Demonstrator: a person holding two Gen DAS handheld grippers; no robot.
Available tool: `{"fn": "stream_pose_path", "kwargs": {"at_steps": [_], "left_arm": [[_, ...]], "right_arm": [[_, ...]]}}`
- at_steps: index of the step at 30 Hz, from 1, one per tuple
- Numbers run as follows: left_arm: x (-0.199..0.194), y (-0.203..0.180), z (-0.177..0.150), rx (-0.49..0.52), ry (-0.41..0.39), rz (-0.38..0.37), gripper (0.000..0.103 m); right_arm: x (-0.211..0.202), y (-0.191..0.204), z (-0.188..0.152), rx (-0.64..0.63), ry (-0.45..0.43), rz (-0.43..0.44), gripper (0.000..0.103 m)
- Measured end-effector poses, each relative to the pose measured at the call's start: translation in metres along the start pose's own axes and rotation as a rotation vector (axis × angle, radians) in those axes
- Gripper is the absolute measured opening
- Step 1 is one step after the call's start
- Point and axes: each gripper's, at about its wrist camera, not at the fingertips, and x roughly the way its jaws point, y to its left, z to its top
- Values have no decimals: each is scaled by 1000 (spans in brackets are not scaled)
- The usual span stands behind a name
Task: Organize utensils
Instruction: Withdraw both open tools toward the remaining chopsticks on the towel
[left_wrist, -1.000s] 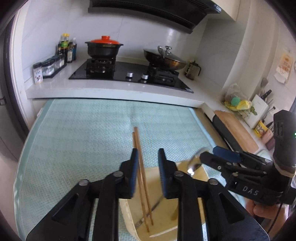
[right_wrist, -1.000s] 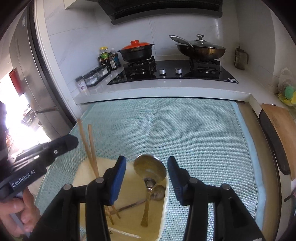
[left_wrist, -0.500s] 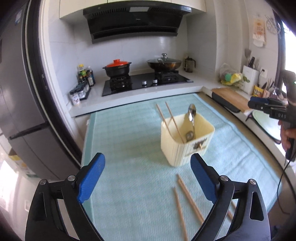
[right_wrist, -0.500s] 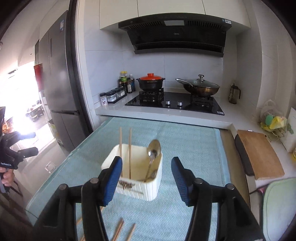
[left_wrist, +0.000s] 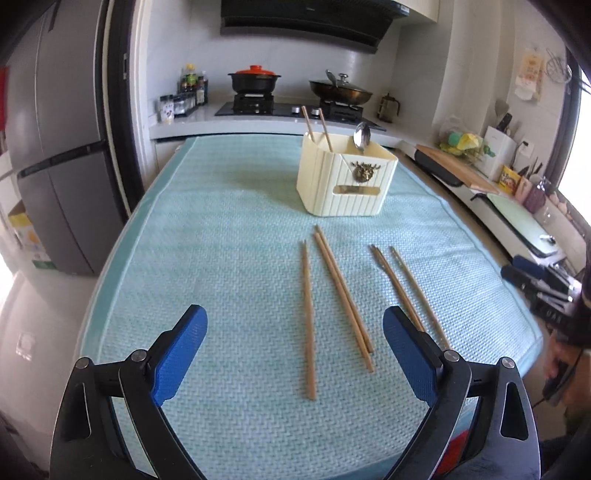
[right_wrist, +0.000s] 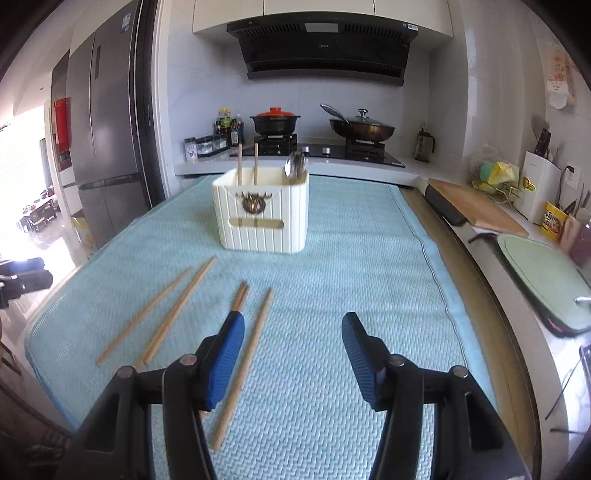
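- The pale green woven mat (left_wrist: 229, 236) covers the table, and everything below is placed relative to the cream utensil holder (left_wrist: 345, 184) standing toward its far end, in front of the stove counter.
- The utensil holder is upright, with a brass ornament on its front; two chopsticks (left_wrist: 317, 127) stand in its left part and a metal spoon (left_wrist: 361, 136) leans bowl-up in its right part.
- The left gripper (left_wrist: 293, 354) hangs low over the mat's near edge, well short of the holder, tilted downward; its blue pads are spread wide after just opening, with nothing gripped.
- The right gripper (right_wrist: 293, 354) is also angled down, nearer than the holder and a little to its right; its jaws stand about half apart and empty.
- Loose chopsticks (left_wrist: 341, 291) lie flat on the mat between the holder and the grippers, pointing roughly toward it: one single, one touching pair, then another close pair to the right.
- In the right wrist view one chopstick (right_wrist: 245, 360) runs just inside the right gripper's left pad, untouched.
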Motion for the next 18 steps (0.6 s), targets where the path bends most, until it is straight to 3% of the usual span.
{"fn": "stream_pose_path", "kwargs": {"at_steps": [3, 8, 18], "left_arm": [[7, 5, -9, -51, 5, -7, 97], [13, 9, -14, -69, -8, 52, 97], [15, 14, -28, -90, -13, 74, 97]], "right_arm": [[4, 3, -26, -19, 46, -23, 56], [6, 5, -48, -24, 93, -25, 56], [6, 12, -45, -14, 60, -27, 56]]}}
